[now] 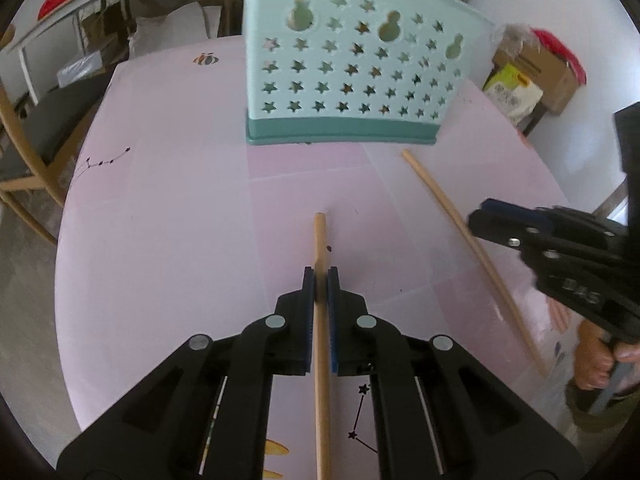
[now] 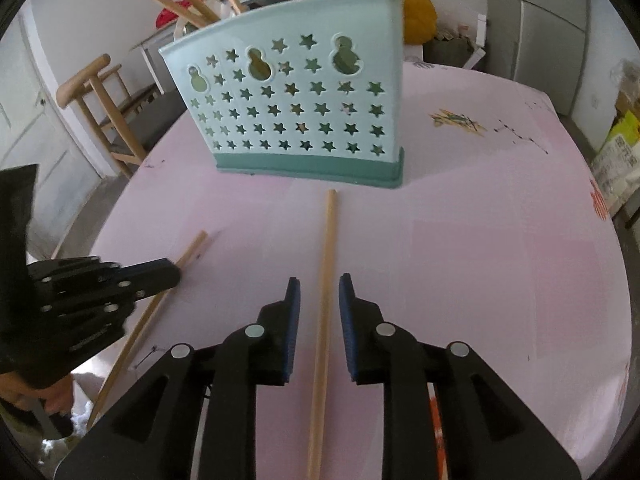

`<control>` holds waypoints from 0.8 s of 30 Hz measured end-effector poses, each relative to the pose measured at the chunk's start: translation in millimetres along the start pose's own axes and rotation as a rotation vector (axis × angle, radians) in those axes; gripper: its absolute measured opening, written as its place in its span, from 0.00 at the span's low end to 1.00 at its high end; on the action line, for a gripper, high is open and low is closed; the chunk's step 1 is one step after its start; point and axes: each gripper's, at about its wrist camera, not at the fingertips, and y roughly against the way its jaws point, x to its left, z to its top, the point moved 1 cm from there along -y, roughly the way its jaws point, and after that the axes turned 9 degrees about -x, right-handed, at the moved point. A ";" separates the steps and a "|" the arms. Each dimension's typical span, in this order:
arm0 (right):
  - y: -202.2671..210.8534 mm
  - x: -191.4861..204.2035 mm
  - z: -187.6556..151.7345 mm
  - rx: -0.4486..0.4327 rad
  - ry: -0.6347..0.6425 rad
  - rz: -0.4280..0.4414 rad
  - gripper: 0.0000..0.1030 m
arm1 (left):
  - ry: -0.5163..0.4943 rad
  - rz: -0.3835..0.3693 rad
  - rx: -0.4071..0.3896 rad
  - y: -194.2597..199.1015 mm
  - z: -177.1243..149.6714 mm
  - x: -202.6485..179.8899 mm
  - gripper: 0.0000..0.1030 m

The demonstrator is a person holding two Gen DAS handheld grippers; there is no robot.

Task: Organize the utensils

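Left gripper (image 1: 320,276) fingers clamp a round wooden stick (image 1: 320,240). Right gripper (image 2: 319,286) fingers stand apart, released, around a second stick (image 2: 326,264) lying on the pink surface (image 2: 480,260). Beyond stands a teal plastic star-perforated holder (image 2: 296,116) holding wooden sticks.
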 end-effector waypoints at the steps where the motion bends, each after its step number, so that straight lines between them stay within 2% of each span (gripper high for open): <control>1: -4.0 1.4 2.6 0.004 0.012 -0.005 0.20 | 0.014 -0.008 -0.015 3.2 0.6 3.6 0.05; 9: -26.9 11.8 8.1 0.036 0.081 -0.047 0.19 | 0.106 -0.049 -0.134 38.5 11.8 28.8 0.05; 14: -26.1 15.2 7.7 0.034 0.062 -0.043 0.07 | 0.141 -0.084 -0.227 68.4 21.7 35.8 0.05; 18: -14.2 11.6 10.5 0.016 -0.012 -0.009 0.07 | 0.159 -0.118 -0.283 93.7 29.6 36.7 0.05; 24: 24.0 -8.5 13.5 -0.079 -0.180 0.049 0.07 | 0.132 -0.175 -0.384 135.1 46.7 26.7 0.05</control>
